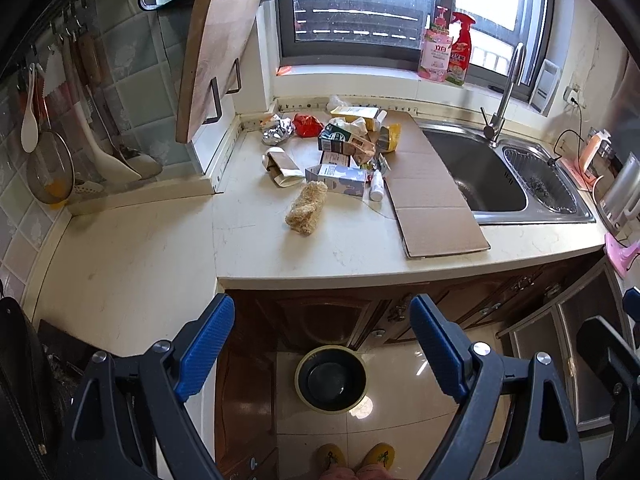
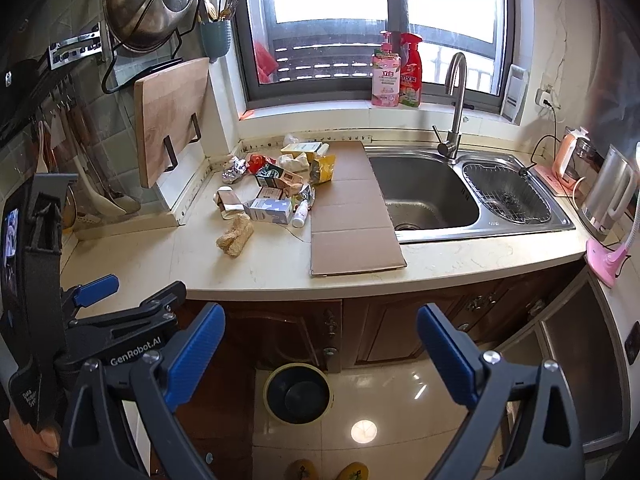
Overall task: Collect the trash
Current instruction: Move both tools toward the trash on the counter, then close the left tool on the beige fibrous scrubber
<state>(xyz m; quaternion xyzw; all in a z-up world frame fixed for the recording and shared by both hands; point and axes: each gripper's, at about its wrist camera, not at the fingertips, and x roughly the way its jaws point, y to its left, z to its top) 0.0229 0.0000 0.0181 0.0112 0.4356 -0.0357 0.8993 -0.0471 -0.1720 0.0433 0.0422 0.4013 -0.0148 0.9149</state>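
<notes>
A heap of trash (image 1: 344,144) lies at the back of the counter: cartons, crumpled foil (image 1: 277,132), a red wrapper (image 1: 307,125), a yellow bag, a small white bottle (image 1: 377,185) and a brown paper packet (image 1: 282,167); it also shows in the right wrist view (image 2: 280,184). A black bin with a yellow rim (image 1: 331,379) (image 2: 298,393) stands on the floor below the counter. My left gripper (image 1: 322,346) is open and empty, held in front of the counter edge. My right gripper (image 2: 320,354) is open and empty, above the bin.
A flat cardboard sheet (image 1: 428,188) lies beside the steel sink (image 1: 484,176). A loofah scrubber (image 1: 306,207) lies on the counter. A wooden cutting board (image 1: 214,64) leans at the left wall. Bottles (image 1: 444,50) stand on the window sill. A kettle (image 2: 608,196) stands at the right.
</notes>
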